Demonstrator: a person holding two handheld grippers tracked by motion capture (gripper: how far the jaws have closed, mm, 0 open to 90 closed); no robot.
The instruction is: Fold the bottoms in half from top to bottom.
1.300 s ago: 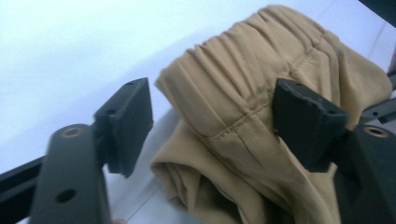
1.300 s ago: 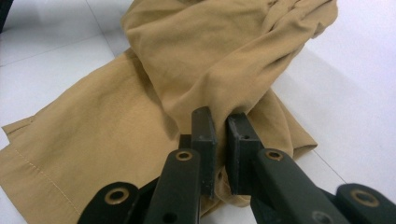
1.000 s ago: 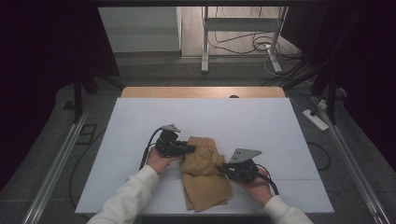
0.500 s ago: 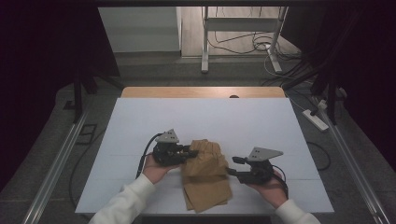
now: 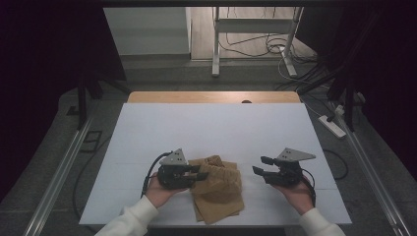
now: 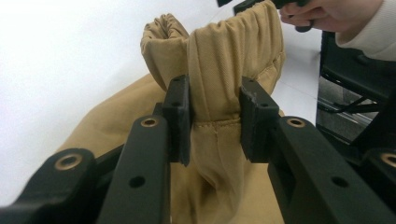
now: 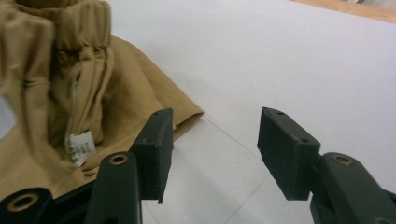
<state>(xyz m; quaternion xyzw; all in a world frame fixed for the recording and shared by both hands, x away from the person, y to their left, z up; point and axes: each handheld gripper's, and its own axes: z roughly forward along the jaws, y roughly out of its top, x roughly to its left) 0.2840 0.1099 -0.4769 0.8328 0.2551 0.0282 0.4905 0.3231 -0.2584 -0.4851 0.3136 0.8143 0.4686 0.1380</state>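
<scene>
While the left tool (image 5: 195, 173) clamps the one tan garment (image 5: 219, 189), the right tool (image 5: 261, 166) stands released, its jaws just opened.

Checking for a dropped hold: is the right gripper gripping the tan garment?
No: the right gripper has open jaws with bare white table between them, and the tan garment lies beside it.

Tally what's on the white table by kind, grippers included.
Tan garment, bunched at its elastic waistband: 1
Handheld grippers: 2, left gripper clamped on the garment, right gripper open beside it
Total: 3
</scene>
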